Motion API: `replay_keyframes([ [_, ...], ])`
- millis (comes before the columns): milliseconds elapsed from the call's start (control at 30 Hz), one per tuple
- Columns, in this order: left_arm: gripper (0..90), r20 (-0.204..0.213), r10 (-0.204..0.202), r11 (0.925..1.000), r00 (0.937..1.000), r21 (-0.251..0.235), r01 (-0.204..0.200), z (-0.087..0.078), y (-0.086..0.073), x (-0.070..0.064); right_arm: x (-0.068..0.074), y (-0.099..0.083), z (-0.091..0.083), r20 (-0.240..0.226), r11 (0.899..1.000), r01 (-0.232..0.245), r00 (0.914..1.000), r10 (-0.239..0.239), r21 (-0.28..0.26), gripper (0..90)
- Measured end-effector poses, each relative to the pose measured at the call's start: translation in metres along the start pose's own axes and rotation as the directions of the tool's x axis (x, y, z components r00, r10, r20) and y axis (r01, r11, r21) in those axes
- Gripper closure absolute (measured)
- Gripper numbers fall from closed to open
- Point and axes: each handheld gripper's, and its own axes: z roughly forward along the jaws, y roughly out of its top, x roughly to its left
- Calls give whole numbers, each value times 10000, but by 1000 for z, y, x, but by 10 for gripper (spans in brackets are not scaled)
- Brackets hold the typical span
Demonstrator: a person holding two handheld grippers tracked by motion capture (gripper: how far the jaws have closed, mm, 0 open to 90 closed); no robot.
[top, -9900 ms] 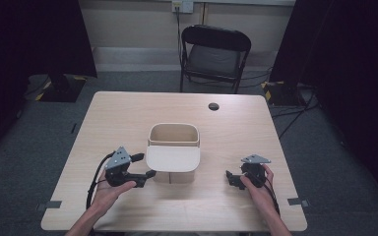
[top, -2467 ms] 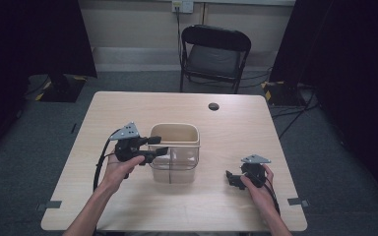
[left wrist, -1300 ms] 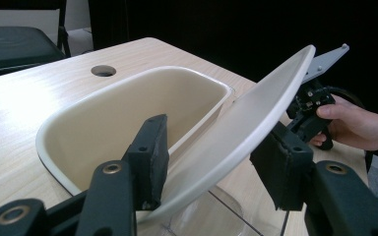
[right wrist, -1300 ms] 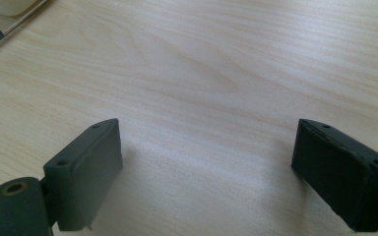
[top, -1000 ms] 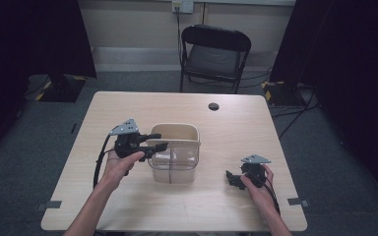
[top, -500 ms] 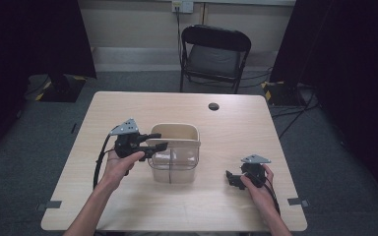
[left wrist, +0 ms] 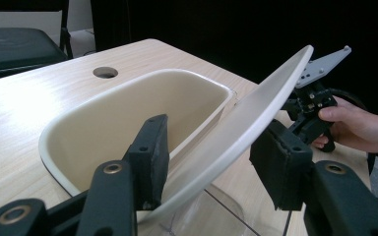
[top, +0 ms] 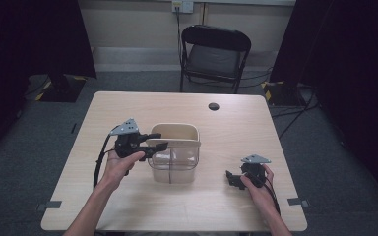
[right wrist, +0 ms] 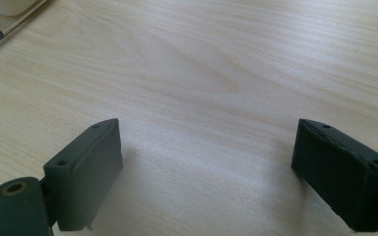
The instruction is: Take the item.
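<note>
Nothing moved, bin (top: pixel 173 156) on wooden table (top: pixel 128 108), chair (top: pixel 215 54) behind

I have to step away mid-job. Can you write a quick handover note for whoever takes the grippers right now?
Left gripper: open, jaws either side of the raised lid; whether they touch it, I can't tell.
Right gripper: open, holding nothing, resting low on the table to the right of the bin.
Bin: mid-table, cream top section on a clear base; the lid is swung up at a tilt and the inside looks empty.
Done: lid raised.
Left: probably close on the lid, then take it fully open or off.
</note>
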Motion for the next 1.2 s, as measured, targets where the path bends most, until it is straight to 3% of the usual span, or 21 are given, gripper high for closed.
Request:
replay_keyframes([
  [1200,492,32,-72,9999,10000,-74,73,1,0,1,0,0,0,10,10000,-7,10000,7,-3,111],
])
